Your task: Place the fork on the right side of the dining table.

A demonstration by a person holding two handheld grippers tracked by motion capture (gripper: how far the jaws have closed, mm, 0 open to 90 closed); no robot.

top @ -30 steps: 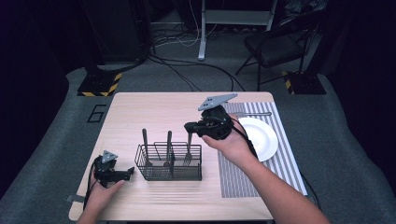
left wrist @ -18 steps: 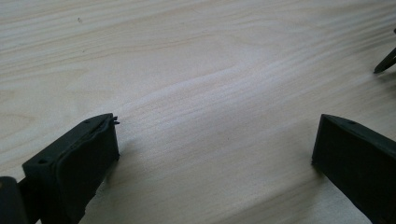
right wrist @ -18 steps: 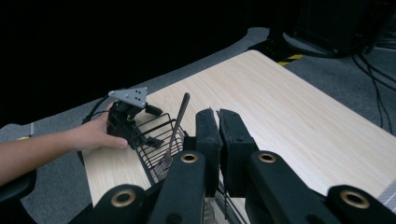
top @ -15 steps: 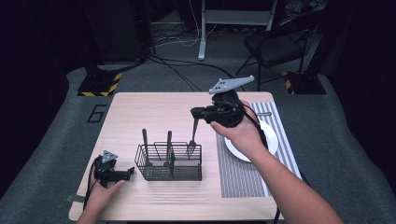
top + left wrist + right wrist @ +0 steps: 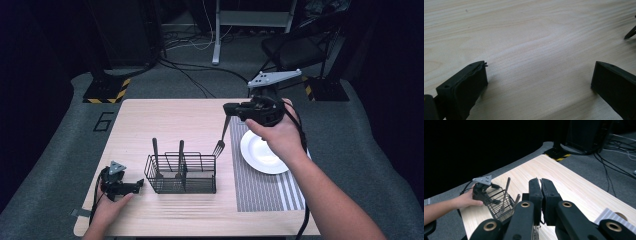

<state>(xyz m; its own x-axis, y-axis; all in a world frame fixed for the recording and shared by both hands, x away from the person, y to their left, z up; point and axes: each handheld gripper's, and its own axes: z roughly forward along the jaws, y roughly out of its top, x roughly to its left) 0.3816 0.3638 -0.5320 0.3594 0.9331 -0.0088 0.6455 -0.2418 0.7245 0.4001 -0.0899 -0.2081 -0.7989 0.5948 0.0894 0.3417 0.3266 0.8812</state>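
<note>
My right gripper (image 5: 229, 108) is shut on the handle end of a dark fork (image 5: 223, 134). The fork hangs tines down above the table, between a black wire basket (image 5: 199, 181) and a white plate (image 5: 260, 152). Two more utensils (image 5: 155, 152) stand upright in the basket. In the right gripper view the jaws (image 5: 540, 182) are pressed together, with the basket (image 5: 496, 203) below and to the left. My left gripper (image 5: 131, 186) rests on the table left of the basket. In the left gripper view its jaws (image 5: 539, 72) stand wide apart over bare wood, holding nothing.
The plate lies on a grey striped placemat (image 5: 265, 192) at the right of the wooden table (image 5: 165, 117). A chair (image 5: 300, 50) and cables lie on the floor beyond the far edge. The other hand's gripper (image 5: 482, 187) sits beside the basket.
My right gripper has lifted the fork up out of the basket and carried it to the right, toward the plate. The left gripper has stayed put.
</note>
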